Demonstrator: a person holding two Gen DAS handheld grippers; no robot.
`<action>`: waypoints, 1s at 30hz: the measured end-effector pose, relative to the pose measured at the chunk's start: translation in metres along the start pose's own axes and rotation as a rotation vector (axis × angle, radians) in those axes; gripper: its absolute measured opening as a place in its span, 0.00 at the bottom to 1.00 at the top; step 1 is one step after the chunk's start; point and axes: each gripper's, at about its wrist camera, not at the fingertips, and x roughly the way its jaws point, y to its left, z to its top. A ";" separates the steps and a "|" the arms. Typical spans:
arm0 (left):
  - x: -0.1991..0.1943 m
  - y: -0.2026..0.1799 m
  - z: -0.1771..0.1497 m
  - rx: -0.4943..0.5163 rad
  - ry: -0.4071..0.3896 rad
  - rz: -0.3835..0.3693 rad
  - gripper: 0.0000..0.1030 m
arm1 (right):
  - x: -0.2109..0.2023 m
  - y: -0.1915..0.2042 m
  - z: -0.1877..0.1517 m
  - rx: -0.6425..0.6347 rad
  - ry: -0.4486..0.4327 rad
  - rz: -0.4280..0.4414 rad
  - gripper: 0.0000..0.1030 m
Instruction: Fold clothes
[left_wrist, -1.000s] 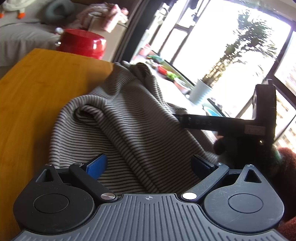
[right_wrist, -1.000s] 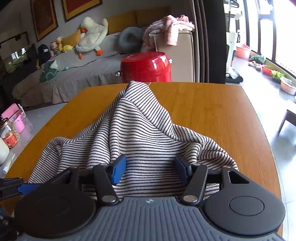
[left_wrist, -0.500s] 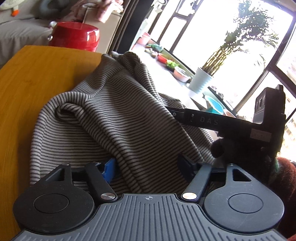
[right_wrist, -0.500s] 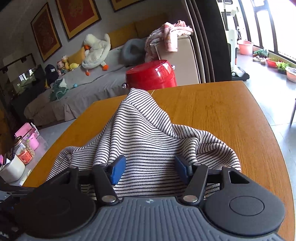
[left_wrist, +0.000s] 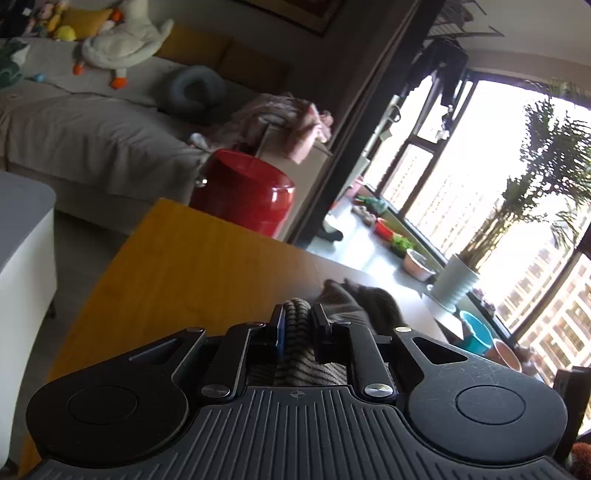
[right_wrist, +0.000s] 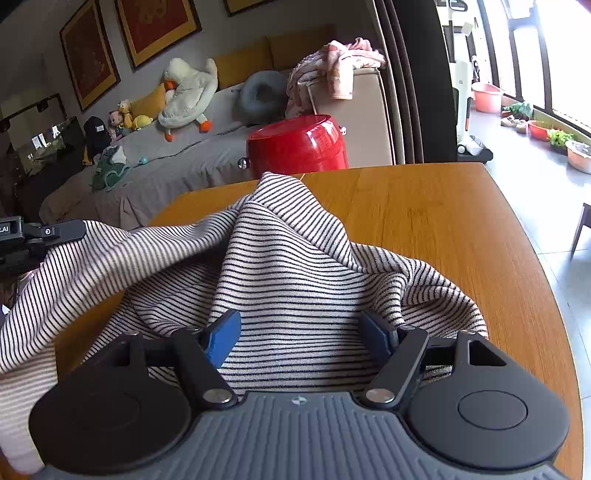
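Left hand-held gripper (left_wrist: 297, 326) is clamped narrow on a bunched edge of the striped garment (right_wrist: 295, 266), holding that side up off the surface (right_wrist: 443, 221); right hand-held gripper (right_wrist: 301, 334) is spread wide over the cloth, gripping nothing. Garment sits rumpled and peaked at the near edge of the surface, no flat fold visible, so flattening and folding are likely left. Red stool (right_wrist: 297, 146) stands past the far edge at 12 o'clock, sofa (right_wrist: 166, 173) at 11, neither obstructing.
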 end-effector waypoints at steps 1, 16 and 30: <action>-0.002 0.008 0.003 -0.012 -0.015 0.023 0.16 | 0.000 0.001 0.000 -0.004 0.002 -0.001 0.72; -0.005 0.008 0.003 0.014 0.034 -0.077 0.62 | 0.005 0.019 0.002 -0.101 0.029 -0.087 0.74; 0.043 -0.054 -0.075 0.150 0.208 -0.287 0.93 | -0.057 0.023 0.059 -0.226 -0.128 -0.399 0.02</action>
